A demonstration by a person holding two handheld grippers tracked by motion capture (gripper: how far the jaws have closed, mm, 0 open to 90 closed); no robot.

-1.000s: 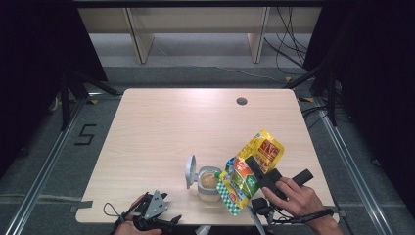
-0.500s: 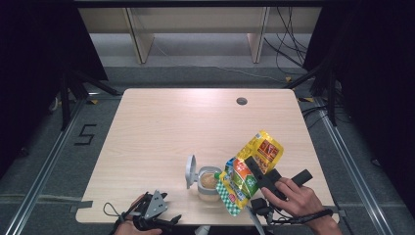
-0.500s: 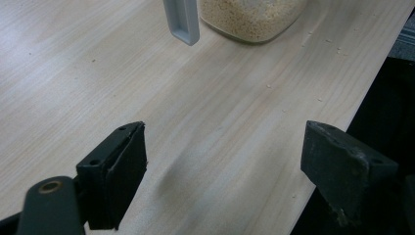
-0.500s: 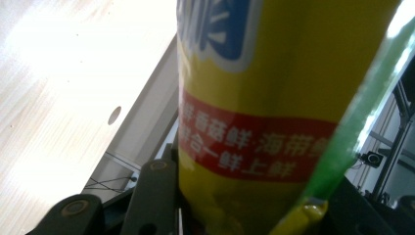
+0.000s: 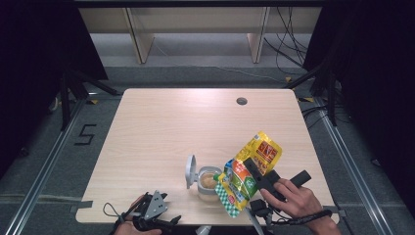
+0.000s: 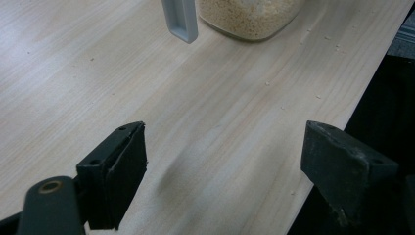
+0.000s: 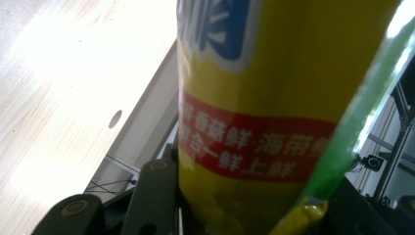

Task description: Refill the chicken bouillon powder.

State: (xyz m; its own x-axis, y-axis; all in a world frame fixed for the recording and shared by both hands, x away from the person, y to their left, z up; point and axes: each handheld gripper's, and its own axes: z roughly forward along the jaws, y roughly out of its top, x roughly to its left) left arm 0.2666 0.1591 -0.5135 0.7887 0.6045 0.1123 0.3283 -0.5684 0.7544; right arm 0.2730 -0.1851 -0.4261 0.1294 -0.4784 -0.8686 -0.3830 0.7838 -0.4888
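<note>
Pale wood table (image 5: 161, 127) lay under us. We gripped the yellow bag (image 5: 247, 172) in our right gripper (image 5: 259, 177), tilted over the open granule jar (image 5: 208, 182) just left of it. Our left gripper (image 5: 151, 215) rested open, empty, farther left.

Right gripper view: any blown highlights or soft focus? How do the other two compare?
Right gripper view: table top is blown out to near white at upper left; the yellow bag sits very close, its print soft. Left gripper view: even light, jaws sharp, grain jar slightly soft. High view: table evenly lit, surroundings fall to black.
</note>
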